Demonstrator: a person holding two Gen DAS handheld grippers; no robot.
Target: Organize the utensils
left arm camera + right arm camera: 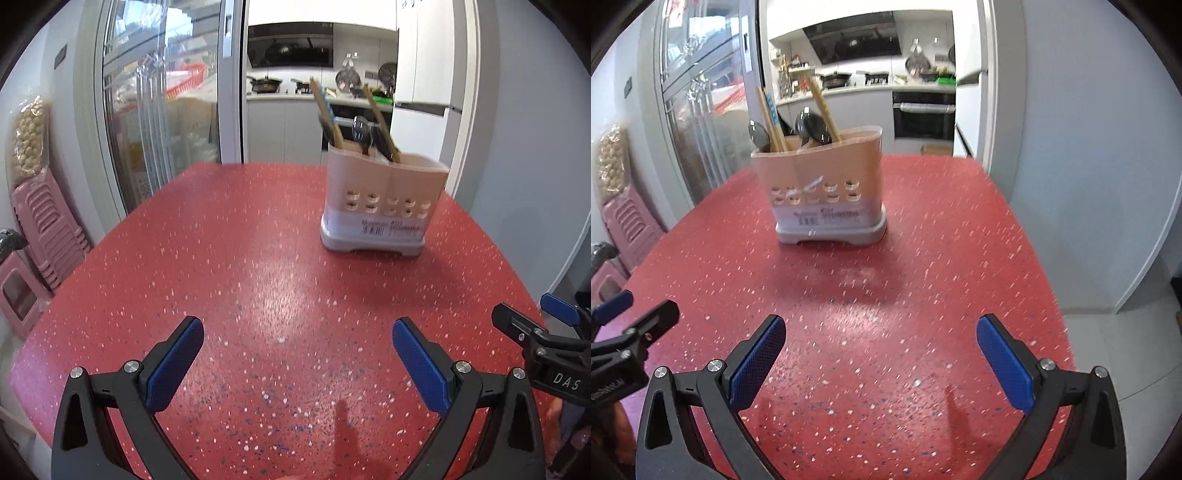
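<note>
Utensils (pixel 798 122), stiff and slim in the light caddy (pixel 827 192), look best pinched mid-handle; both the left gripper (pixel 297 354) and right gripper (pixel 881 350) gape empty.

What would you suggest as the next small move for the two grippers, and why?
Probably ease both back and stop. The left gripper and right gripper are open and empty, the red table shows no loose utensils in either view, and the chopsticks and spoons already stand in the holder.
</note>
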